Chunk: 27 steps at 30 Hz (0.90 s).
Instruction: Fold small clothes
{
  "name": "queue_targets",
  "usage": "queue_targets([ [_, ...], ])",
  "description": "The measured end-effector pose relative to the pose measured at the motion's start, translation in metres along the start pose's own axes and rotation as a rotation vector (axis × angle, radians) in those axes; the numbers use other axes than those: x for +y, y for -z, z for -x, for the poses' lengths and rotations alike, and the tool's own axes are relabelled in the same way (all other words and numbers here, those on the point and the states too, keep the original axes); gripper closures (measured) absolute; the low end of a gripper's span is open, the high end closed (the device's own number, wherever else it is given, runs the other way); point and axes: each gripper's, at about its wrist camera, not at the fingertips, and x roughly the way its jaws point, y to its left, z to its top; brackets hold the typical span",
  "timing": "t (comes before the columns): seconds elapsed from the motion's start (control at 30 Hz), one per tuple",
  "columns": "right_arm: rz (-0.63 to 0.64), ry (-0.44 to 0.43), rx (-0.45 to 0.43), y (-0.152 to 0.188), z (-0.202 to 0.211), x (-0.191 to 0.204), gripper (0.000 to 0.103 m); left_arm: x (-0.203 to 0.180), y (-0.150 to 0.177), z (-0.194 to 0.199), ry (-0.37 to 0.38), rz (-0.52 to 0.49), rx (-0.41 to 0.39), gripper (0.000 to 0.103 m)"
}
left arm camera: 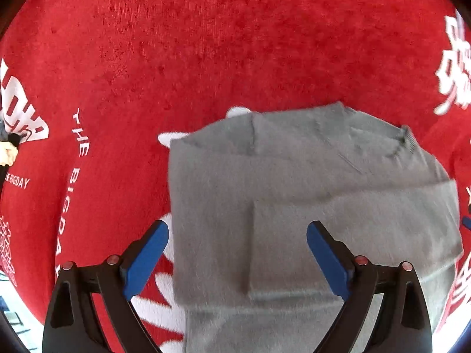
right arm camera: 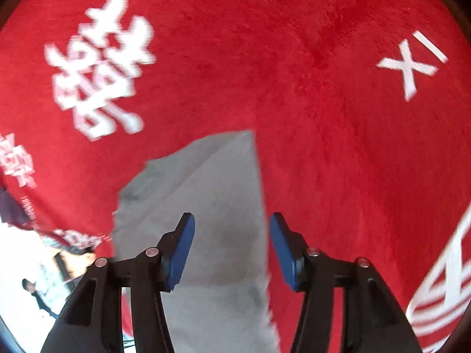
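A small grey knitted garment (left arm camera: 309, 194) lies partly folded on a red cloth, its ribbed edge toward the upper right. My left gripper (left arm camera: 237, 238) hovers above its near part, open wide, blue pads apart with nothing pinched. In the right wrist view the same grey garment (right arm camera: 217, 206) shows as a tapering folded strip with a straight right edge. My right gripper (right arm camera: 232, 234) stands open over that edge, one pad above the grey knit and the other above the red cloth, gripping nothing.
The red plush cloth (left arm camera: 206, 44) with white lettering and characters covers the whole surface. A white character print (right arm camera: 100, 67) lies to the upper left of the right gripper. The cloth's edge and a light floor (right arm camera: 35, 279) show at the lower left.
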Motion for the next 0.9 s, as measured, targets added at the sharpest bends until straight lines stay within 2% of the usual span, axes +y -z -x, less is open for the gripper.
queue_targets([
  [0.1,0.032,0.016,0.049,-0.013,-0.018,-0.003,0.046,0.019,-0.012,-0.012,-0.031,0.052,0.002,0.007],
  [0.2,0.035,-0.014,0.055,-0.022,-0.026,-0.002,0.048,0.042,-0.023,-0.025,-0.009,0.107,0.026,0.007],
  [0.23,0.030,-0.017,0.057,-0.024,-0.027,-0.002,0.050,0.051,-0.027,-0.035,0.018,0.131,0.059,0.007],
  [0.27,0.025,-0.009,0.063,-0.026,-0.030,-0.002,0.063,0.055,-0.028,-0.041,0.024,0.145,0.078,0.008],
  [0.3,0.026,0.007,0.078,-0.029,-0.031,-0.002,0.076,0.059,-0.029,-0.045,0.024,0.157,0.092,0.012],
  [0.33,0.036,0.006,0.086,-0.029,-0.026,-0.002,0.095,0.064,-0.030,-0.049,0.026,0.167,0.097,0.018],
  [0.37,0.074,0.023,0.069,-0.028,-0.020,0.005,0.095,0.066,-0.031,-0.049,0.027,0.169,0.096,0.026],
  [0.47,0.180,0.058,0.045,-0.026,-0.007,0.018,0.095,0.076,-0.032,-0.051,-0.016,0.172,0.075,0.028],
  [0.5,0.180,0.079,0.057,-0.027,-0.010,0.013,0.095,0.080,-0.031,-0.054,-0.030,0.177,0.074,0.027],
  [0.57,0.151,0.122,0.072,-0.028,-0.019,0.001,0.095,0.089,-0.028,-0.057,-0.008,0.215,0.066,0.027],
  [0.7,0.116,0.123,0.031,-0.025,-0.015,-0.004,0.095,0.089,-0.027,-0.051,-0.045,0.184,0.064,0.027],
  [0.8,0.141,0.184,0.042,-0.022,-0.009,0.004,0.083,0.086,-0.026,-0.038,-0.065,0.171,0.072,0.027],
  [0.87,0.147,0.220,0.046,-0.018,-0.005,0.011,0.068,0.084,-0.019,-0.022,-0.062,0.164,0.064,0.027],
  [0.9,0.154,0.228,0.039,-0.015,0.002,0.013,0.065,0.084,-0.017,-0.018,-0.061,0.161,0.060,0.027],
])
